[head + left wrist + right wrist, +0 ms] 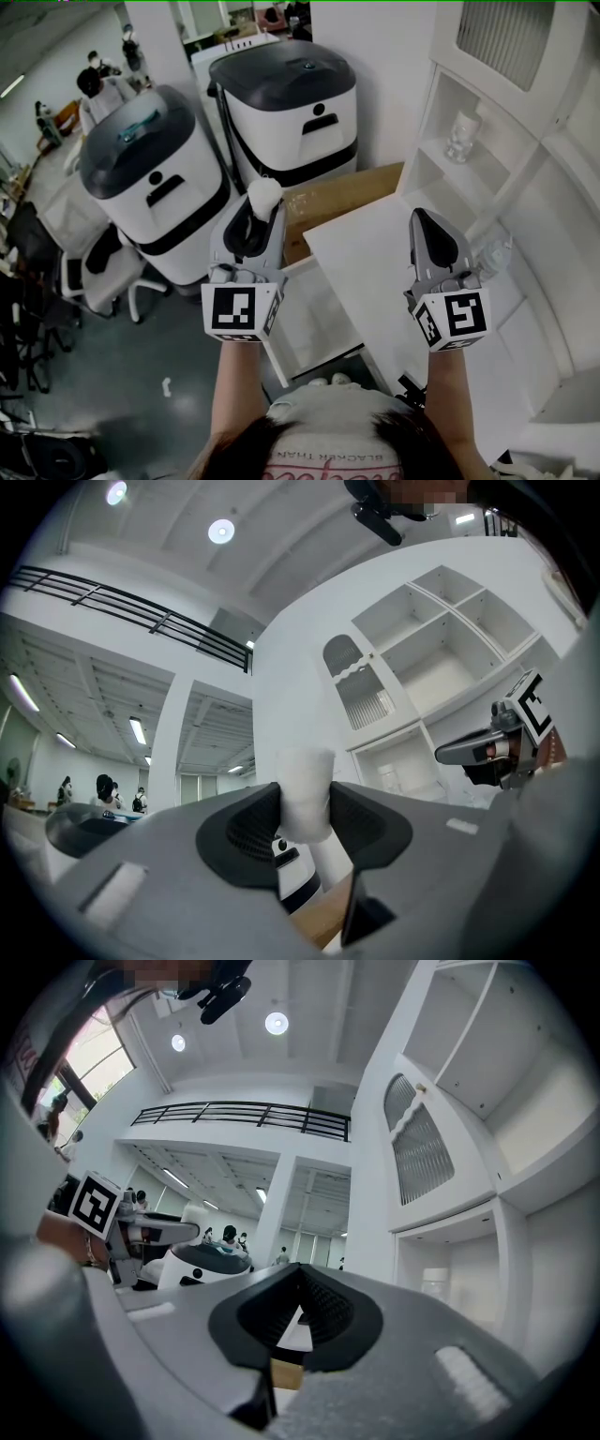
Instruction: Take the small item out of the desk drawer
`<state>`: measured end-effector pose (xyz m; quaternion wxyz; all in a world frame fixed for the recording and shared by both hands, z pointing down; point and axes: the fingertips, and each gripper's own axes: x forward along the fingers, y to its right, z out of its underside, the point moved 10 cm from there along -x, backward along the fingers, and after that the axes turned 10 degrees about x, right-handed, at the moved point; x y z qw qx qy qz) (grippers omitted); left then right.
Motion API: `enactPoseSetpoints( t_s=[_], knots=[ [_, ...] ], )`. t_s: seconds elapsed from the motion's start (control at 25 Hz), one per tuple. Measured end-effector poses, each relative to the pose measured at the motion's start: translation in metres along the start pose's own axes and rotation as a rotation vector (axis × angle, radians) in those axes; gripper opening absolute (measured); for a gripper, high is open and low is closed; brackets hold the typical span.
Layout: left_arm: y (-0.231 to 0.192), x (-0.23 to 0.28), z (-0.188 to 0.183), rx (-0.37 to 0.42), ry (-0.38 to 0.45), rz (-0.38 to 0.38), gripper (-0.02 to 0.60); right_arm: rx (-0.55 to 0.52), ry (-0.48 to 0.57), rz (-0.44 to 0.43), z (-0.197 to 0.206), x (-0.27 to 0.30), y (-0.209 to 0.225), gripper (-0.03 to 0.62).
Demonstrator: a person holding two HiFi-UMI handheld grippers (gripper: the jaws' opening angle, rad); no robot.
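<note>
Pinched mid-body in left gripper point(253, 225): small white item point(305, 789), seemingly light, soft, squashy; needs only gentle squeeze. At 3 o'clock, right gripper point(429, 239) clenched, empty.

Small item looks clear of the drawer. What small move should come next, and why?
Probably lower the left gripper and set the small white item on the white desktop. Its jaws clamp the item, well clear of the open drawer, so only placing it seems left.

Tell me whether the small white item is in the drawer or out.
Out: the left claw grips the small white item clear of the open drawer.
</note>
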<state>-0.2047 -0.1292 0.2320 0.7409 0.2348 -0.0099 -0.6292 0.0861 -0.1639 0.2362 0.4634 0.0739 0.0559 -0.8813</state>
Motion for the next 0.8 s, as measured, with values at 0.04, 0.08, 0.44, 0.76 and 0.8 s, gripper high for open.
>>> enactPoseSetpoints(
  t_s=[0.04, 0.08, 0.44, 0.76, 0.8],
  knots=[
    [-0.0008, 0.0, -0.0013, 0.002, 0.001, 0.001, 0.181, -0.001, 0.0, 0.001, -0.0006, -0.0001, -0.0006, 0.002],
    [-0.0017, -0.0003, -0.0027, 0.004, 0.003, 0.002, 0.181, -0.004, 0.0, 0.001, -0.0012, -0.0001, -0.0016, 0.0],
    [-0.0042, 0.0004, -0.0056, 0.018, 0.014, 0.0, 0.181, -0.032, -0.006, -0.015, -0.0033, 0.0021, -0.0056, 0.002],
    [-0.0058, 0.001, -0.0091, 0.03, 0.02, 0.001, 0.181, -0.041, -0.006, -0.015, -0.0058, 0.0015, -0.0063, 0.002],
    [-0.0059, 0.0015, -0.0096, 0.031, 0.021, -0.001, 0.181, -0.04, -0.006, -0.014, -0.0062, 0.0015, -0.0057, 0.002]
  ],
)
